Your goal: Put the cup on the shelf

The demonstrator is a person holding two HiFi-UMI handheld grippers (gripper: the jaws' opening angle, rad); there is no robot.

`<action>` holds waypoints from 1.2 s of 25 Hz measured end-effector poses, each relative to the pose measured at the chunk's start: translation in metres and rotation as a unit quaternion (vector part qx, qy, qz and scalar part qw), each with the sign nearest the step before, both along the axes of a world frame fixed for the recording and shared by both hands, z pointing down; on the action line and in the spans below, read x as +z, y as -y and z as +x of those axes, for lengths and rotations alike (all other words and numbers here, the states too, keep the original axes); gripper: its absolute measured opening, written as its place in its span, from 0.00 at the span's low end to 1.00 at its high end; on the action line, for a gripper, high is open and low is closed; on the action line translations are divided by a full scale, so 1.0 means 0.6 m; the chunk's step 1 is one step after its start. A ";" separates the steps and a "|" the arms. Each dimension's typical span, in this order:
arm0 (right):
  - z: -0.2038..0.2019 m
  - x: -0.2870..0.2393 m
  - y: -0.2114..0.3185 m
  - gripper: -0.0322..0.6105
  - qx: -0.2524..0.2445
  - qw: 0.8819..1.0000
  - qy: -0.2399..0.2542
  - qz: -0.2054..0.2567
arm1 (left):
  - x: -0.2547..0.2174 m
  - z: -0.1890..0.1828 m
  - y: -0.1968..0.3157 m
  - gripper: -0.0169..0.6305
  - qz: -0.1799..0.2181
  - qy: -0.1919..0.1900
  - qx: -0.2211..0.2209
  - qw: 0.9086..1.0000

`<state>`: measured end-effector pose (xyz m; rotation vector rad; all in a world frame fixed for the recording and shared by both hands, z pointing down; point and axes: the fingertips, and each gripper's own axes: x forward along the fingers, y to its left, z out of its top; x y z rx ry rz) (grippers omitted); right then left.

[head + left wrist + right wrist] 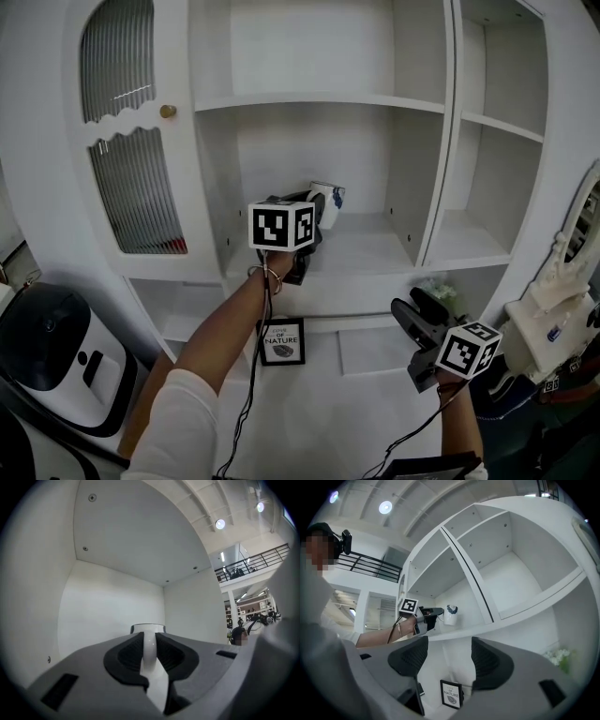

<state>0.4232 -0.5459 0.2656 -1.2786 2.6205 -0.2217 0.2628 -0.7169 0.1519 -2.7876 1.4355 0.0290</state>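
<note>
A white cup (328,203) with a dark pattern sits at the middle shelf (375,251) of the white cabinet, and whether its base rests on the board I cannot tell. My left gripper (313,212) reaches into that compartment, shut on the cup's handle. In the left gripper view the white handle (149,648) is pinched between the dark pads, with the cup's rim (147,627) just beyond. The right gripper view shows the cup (450,615) upright at the shelf's front edge (487,627). My right gripper (411,321) hangs low to the right, open and empty (449,657).
A framed print (282,341) leans on the lower shelf under the cup. The cabinet's ribbed glass door (131,141) stands open at the left. A white appliance (56,361) is at lower left. A small plant (436,286) and a white ornate stand (562,300) are at the right.
</note>
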 end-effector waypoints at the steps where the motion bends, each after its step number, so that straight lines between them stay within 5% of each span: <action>1: 0.006 0.003 0.000 0.53 0.002 1.000 0.001 -0.001 | -0.001 0.003 0.005 0.14 0.002 0.009 0.002 1.000; 14: 0.035 0.056 0.036 0.51 0.051 0.998 -0.018 -0.029 | 0.011 0.044 0.049 0.14 -0.001 0.023 0.027 0.999; 19: 0.038 0.090 0.055 0.39 0.104 0.993 -0.052 -0.033 | 0.021 0.047 0.063 0.14 -0.023 0.018 0.022 0.999; 30: 0.030 0.122 0.077 0.22 0.134 0.989 -0.038 -0.048 | 0.033 0.033 0.072 0.14 -0.049 0.016 0.022 0.998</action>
